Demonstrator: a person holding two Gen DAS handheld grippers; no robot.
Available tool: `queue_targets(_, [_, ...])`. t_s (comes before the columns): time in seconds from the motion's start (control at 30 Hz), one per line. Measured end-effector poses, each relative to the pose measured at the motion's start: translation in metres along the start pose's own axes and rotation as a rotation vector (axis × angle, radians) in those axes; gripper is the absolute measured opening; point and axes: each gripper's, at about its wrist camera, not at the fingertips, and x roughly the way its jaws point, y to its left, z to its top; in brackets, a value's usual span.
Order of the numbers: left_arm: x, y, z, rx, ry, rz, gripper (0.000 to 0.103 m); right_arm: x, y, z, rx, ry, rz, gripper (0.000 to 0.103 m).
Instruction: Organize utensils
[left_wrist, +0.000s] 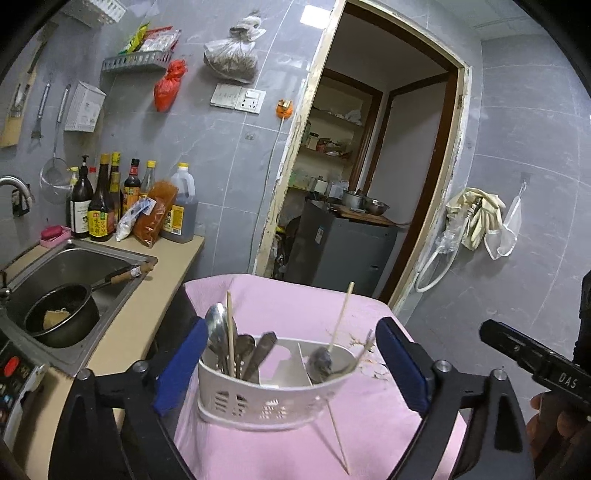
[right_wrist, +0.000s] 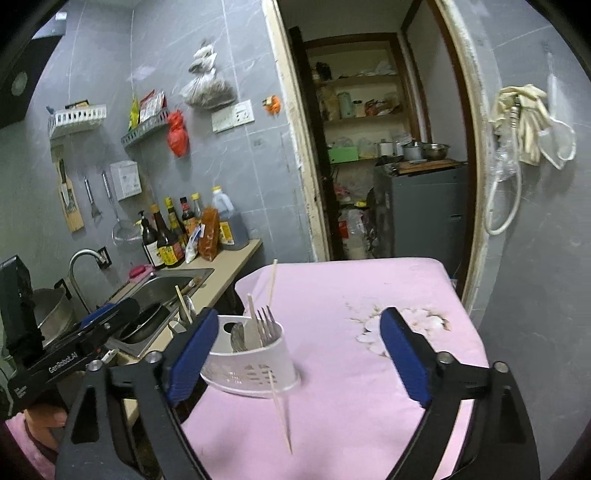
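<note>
Both grippers tilt downward over the pink-covered table (right_wrist: 369, 288), left gripper (left_wrist: 291, 369) and right gripper (right_wrist: 299, 354) each with blue pads wide apart and nothing clamped. Between the left pads stands the white utensil caddy (left_wrist: 269, 398), holding spoons and chopsticks; one loose chopstick (right_wrist: 280, 413) lies before it

Light: we see even, dim indoor glow | Shadows: soft | Focus: sharp centre — fisheye bends edges, corners go black
</note>
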Motion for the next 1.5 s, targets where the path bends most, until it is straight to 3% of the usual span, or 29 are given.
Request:
queue_targets(0.2, [-0.037,-0.023,-0.019,0.012,-0.021,0.037,0.1,-0.041,-0.02,-0.019,0.026,-0.011,-0.021,0.101])
queue_targets(0.67, [-0.116,-0.064,-0.07,0.045,-0.024,0.095,0.102,-0.132,-0.057,-0.071,0.03,-0.061,-0.057,0.101])
queue_targets(1.07, [-0.141,-0.088,-0.105,0.082,0.006,0.125,0.102,-0.15,-0.068,-0.101,0.018,-0.03,-0.062,0.101])
queue_targets(1.5, [-0.15,-0.093,-0.113,0.072,0.003,0.135,0.102,-0.155,-0.064,-0.108,0.002,-0.014,-0.045,0.101])
